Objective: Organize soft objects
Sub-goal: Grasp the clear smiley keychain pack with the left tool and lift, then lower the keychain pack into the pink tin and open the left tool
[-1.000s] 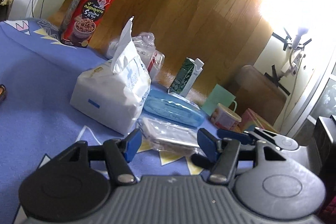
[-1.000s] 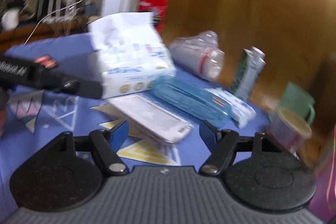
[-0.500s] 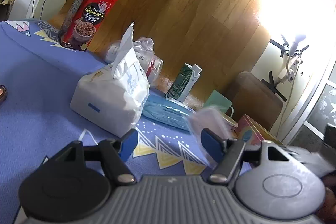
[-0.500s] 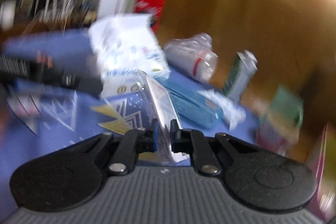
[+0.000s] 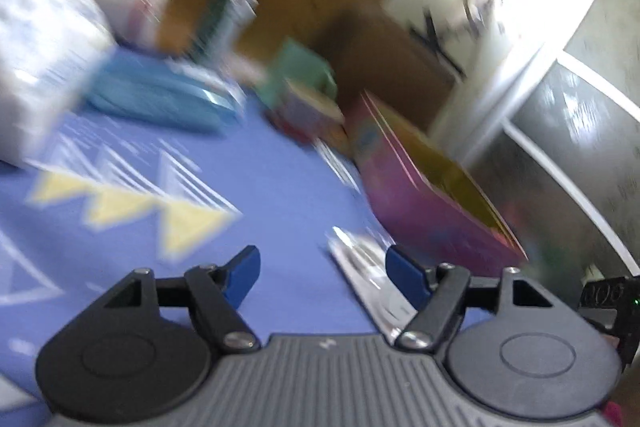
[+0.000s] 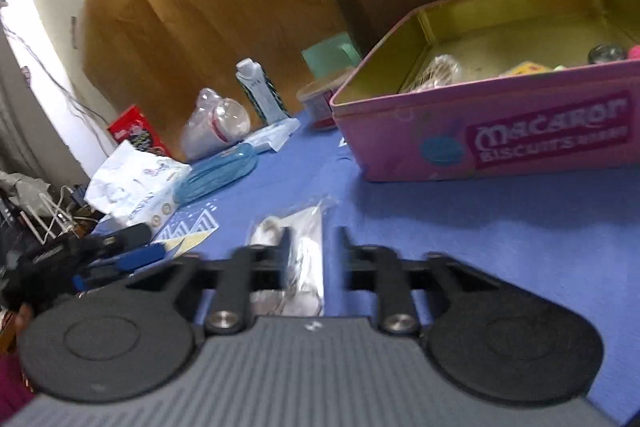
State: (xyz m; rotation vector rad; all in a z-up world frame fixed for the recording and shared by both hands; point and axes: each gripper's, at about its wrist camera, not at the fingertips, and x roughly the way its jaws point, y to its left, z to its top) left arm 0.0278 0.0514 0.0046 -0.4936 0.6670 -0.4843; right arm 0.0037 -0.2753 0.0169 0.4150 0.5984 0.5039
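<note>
Where the blue patterned tablecloth runs on toward the near right, it lies bare and flat, open ground between the right gripper and the pink macaron biscuit tin. That tin is a straight-walled metal box with a gold inside, lidless, its near wall well beyond the fingertips; small items sit at its bottom. The right gripper's fingers stand partly apart, blurred, with a clear crinkly plastic packet lying between them on the cloth; whether the pads touch it cannot be told.

In the left wrist view the left gripper is spread wide with nothing between its blue pads, low over the cloth. The same glossy packet lies just behind its right finger, near the tin's corner.

Far left, the clutter crowds the table's edge: a soft white tissue pack, a long blue pouch touching it, a crumpled clear cup bag, an upright green carton, a red box and a pale green mug against a wooden board.
</note>
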